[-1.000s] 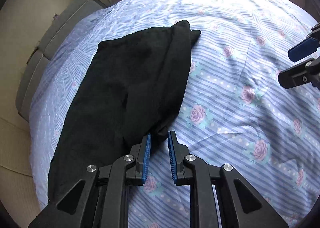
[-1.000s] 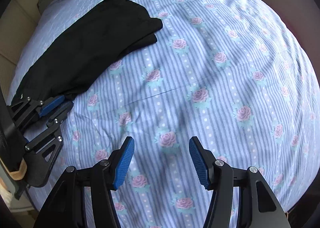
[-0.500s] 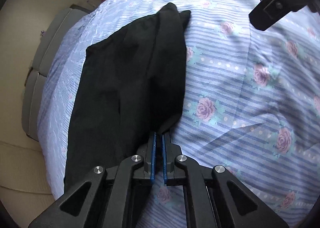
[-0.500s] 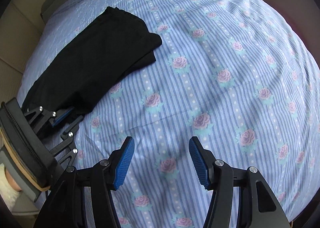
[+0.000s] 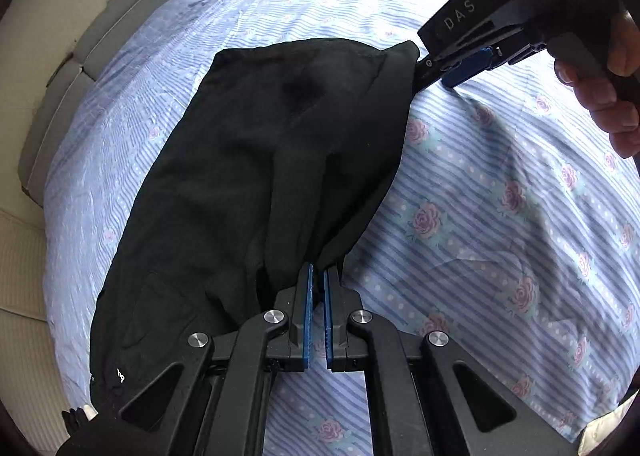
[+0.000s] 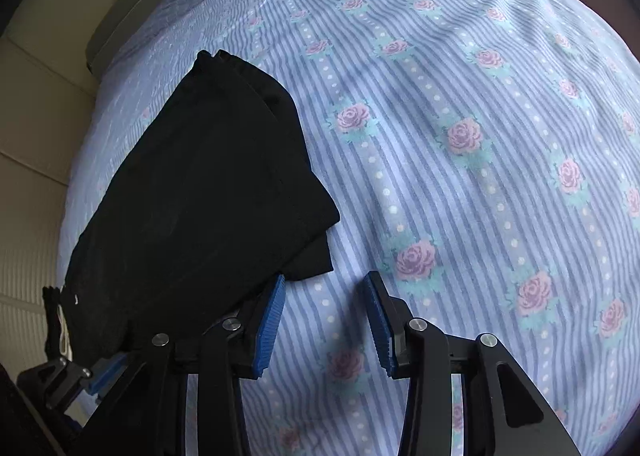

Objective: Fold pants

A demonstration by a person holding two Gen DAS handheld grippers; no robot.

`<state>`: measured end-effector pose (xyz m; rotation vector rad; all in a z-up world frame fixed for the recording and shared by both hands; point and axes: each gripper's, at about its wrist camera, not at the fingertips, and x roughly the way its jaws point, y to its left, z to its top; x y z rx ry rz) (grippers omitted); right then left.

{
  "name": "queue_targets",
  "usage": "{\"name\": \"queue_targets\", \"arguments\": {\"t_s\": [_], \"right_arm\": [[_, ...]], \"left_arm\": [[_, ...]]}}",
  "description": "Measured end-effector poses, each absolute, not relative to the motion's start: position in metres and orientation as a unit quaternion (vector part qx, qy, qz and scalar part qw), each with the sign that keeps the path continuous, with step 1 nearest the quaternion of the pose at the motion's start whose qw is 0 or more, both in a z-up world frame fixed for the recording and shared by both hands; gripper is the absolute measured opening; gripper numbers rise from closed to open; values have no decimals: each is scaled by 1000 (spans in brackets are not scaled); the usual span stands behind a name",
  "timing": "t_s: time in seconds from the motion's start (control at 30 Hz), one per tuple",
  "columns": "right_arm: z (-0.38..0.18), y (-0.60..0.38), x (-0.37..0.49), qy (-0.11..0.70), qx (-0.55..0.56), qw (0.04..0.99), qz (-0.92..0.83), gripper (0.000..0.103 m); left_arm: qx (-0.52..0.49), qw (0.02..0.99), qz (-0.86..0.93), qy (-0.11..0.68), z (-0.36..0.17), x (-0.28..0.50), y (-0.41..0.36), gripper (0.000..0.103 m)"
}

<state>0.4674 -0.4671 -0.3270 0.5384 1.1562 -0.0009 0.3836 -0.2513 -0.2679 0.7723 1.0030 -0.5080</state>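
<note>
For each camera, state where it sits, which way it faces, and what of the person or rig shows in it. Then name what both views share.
Left wrist: sits on the left gripper, looking forward along its fingers, shut on the black pants; the right gripper and the hand holding it show top right.
Right wrist: sits on the right gripper, jaws open at the pants' corner; the left gripper shows bottom left.
Shared: the pants and the floral striped sheet.

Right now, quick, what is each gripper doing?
Left gripper: shut on the pants.
Right gripper: open, holding nothing, one finger at the pants' corner.
</note>
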Motion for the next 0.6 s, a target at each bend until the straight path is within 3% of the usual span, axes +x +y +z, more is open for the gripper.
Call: {"name": "queue_targets", "arguments": {"t_s": [0.27,0.4,0.43,0.47,0.5,0.6], "right_arm": [[-323,-465,489,533,318,783,36,42],[-319,-457,488,540,292,789,32,42],[-324,-456,495,546,291,785,27,37],[-328,-455,499,550,289,783,24,19],[-332,-454,504,557,277,783,18,9],[-316,-451,502,556,232,798,-1,6]], "left_arm": [[349,777,-232,471,-265,389,-248,7],[352,775,-231,471,-267,392,-247,7],[354,775,-230,471,-267,393,-247,7],[354,774,-231,473,-268,396,-247,7],[351,772,-235,475,-267,395,-247,7],[351,767,-257,471,-260,387,-248,7]]}}
